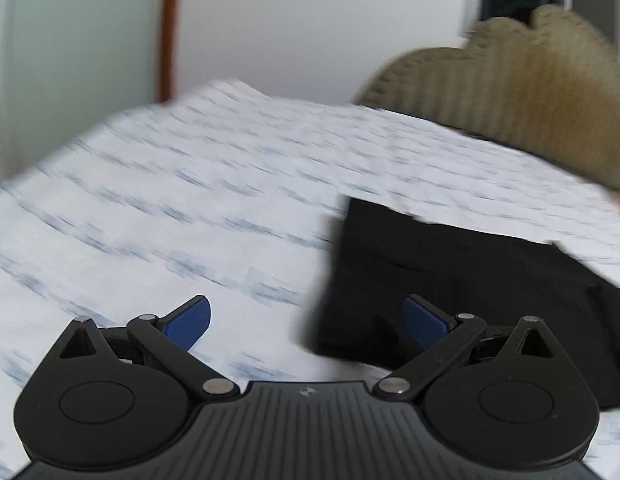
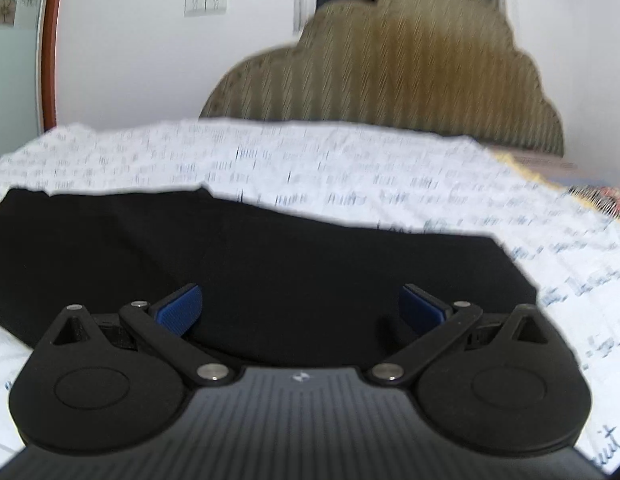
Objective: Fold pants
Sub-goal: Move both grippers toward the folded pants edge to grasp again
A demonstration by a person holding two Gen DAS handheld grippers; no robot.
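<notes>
Black pants (image 2: 261, 272) lie folded, long axis left-right across the bedsheet (image 2: 350, 152); right tool (image 2: 299, 312) and left tool (image 1: 307, 322) spread apart, empty.

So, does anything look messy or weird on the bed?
Nothing stands out. The black pants lie flat on the printed sheet, already in a fairly tidy folded shape. Their far edge looks a bit uneven, but the pictures are blurry. Nothing looks spilled or torn.
</notes>
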